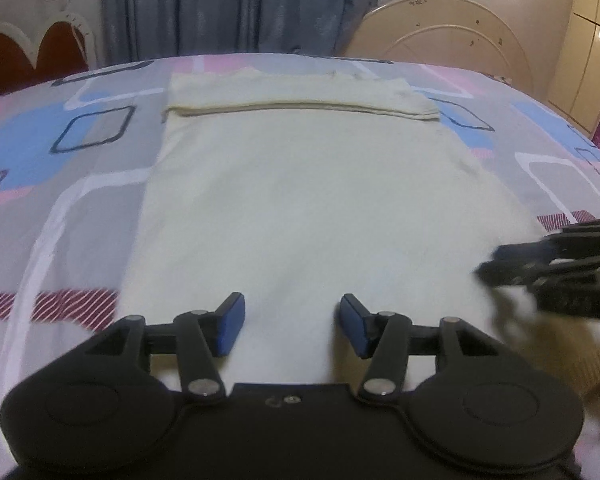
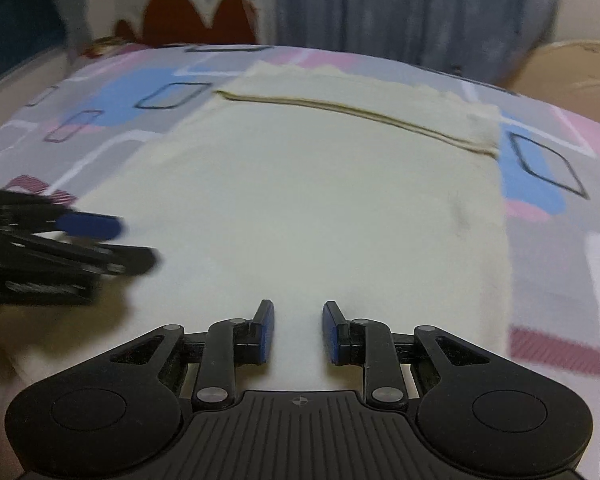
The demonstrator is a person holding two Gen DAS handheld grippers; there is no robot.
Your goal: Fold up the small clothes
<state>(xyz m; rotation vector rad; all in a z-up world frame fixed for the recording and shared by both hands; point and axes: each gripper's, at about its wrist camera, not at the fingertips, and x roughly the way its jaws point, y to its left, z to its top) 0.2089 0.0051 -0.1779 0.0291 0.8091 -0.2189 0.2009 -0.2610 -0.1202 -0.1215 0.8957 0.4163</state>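
A cream cloth [image 1: 300, 200] lies flat on the patterned bed sheet [image 1: 60, 152]; its far end is folded back into a thick band [image 1: 300, 94]. It also shows in the right wrist view [image 2: 320, 200], with the folded band [image 2: 360, 96] at the far end. My left gripper [image 1: 292, 326] is open and empty, just over the cloth's near part. My right gripper [image 2: 298, 330] is open and empty over the near part too. Each gripper shows blurred at the side of the other's view: the right one [image 1: 492, 262] and the left one [image 2: 136, 244].
The bed sheet [image 2: 560, 184] has blue, pink and grey blocks. A red and white headboard [image 1: 32, 52] stands at the far left, blue-grey curtains [image 1: 240, 4] behind, and a cream round-topped board [image 1: 452, 36] at the far right.
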